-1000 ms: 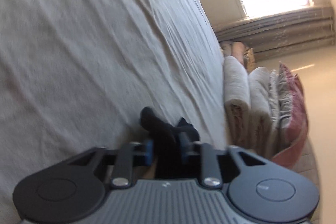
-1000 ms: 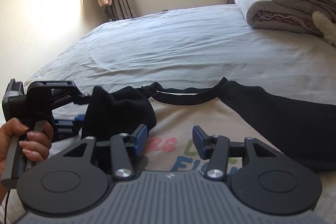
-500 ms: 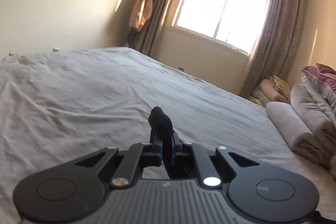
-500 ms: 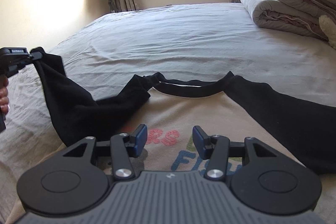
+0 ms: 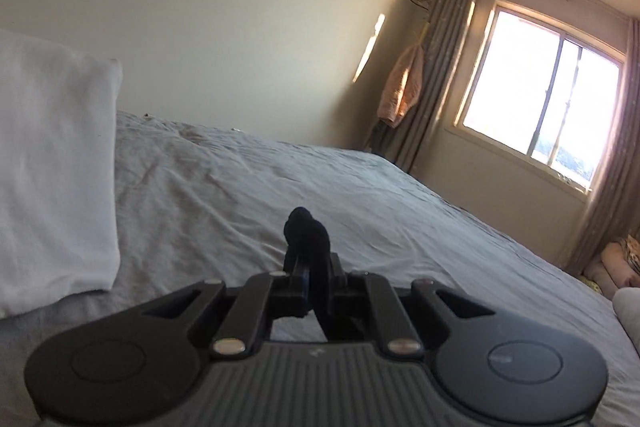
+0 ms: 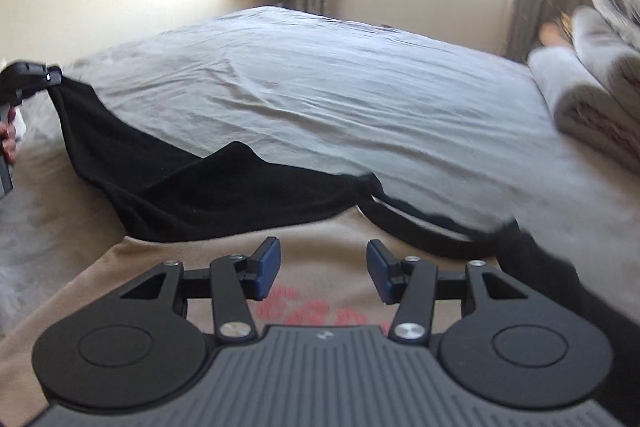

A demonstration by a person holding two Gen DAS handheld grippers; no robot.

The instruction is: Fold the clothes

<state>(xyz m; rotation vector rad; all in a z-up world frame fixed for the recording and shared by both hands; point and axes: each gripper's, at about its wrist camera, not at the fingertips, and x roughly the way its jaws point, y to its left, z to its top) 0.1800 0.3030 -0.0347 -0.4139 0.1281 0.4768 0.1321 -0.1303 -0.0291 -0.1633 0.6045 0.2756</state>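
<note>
Right wrist view shows the shirt lying flat on the bed, beige front up, collar toward the window; no fold is made yet, so nearly all the folding seems left. One black sleeve is stretched out sideways, its cuff pinched tight in the left gripper, held about level off the sheet. Hovering over the chest, tilted down, the right gripper has its jaws apart and empty.

Left claw clamped shut; right claw — jaws apart.
</note>
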